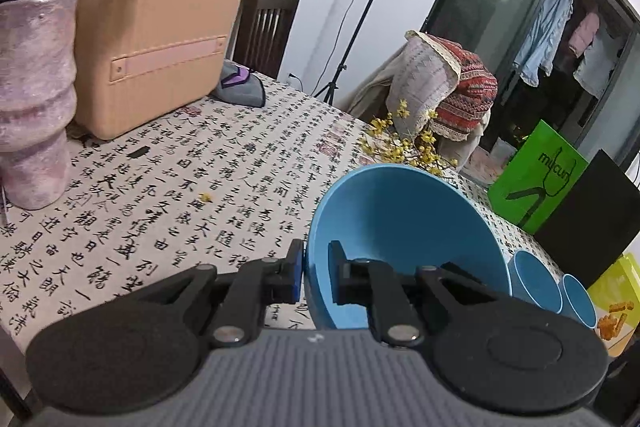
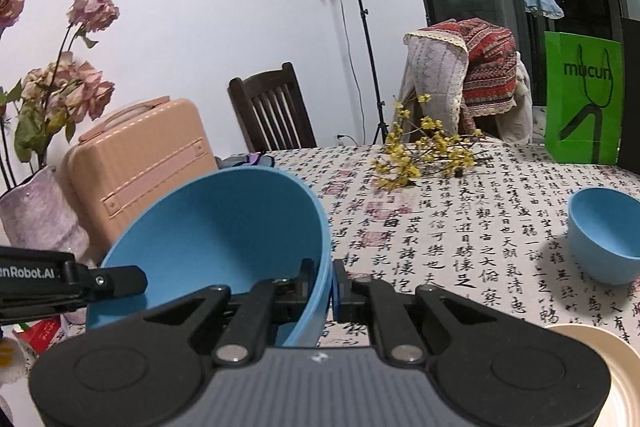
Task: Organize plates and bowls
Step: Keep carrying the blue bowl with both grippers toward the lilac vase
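Calligraphy tablecloth (image 2: 460,227), 1 big blue bowl (image 2: 224,227) gripped by left tool (image 1: 316,273) and right tool (image 2: 326,285), 2 small bowls (image 1: 536,283)

The green bag (image 2: 582,99) reads "mucun"; the left tool's arm (image 2: 36,273) shows "enRobot.AI".

Large bowl held over the table between two grippers

The large bowl (image 2: 224,227) hangs between the left gripper (image 1: 316,273) and right gripper (image 2: 331,287), each clamping an opposite rim. Behind it on the table (image 2: 460,227) lie flower sprigs (image 2: 424,155); a suitcase (image 2: 148,167) stands left, a small bowl (image 2: 604,239) right, a plate (image 2: 624,379) nearest, right.
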A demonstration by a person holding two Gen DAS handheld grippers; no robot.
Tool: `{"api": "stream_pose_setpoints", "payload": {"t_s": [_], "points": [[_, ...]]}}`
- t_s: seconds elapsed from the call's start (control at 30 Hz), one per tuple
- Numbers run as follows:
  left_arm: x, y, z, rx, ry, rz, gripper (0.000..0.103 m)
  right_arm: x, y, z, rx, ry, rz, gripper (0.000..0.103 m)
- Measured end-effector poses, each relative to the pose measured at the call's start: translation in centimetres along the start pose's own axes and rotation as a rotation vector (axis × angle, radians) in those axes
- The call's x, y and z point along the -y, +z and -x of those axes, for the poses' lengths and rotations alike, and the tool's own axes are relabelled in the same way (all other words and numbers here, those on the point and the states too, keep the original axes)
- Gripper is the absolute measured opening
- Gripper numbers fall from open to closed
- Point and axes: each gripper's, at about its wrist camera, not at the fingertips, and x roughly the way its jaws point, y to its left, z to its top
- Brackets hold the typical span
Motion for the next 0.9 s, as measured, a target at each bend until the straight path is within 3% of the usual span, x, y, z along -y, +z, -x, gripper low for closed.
{"api": "stream_pose_setpoints", "payload": {"t_s": [0.9], "points": [[-5.4, 0.4, 2.7, 0.035, 0.066, 0.062, 0.013, -5.4, -1.1, -1.7, -0.043, 0.090, 0.035, 0.008]]}}
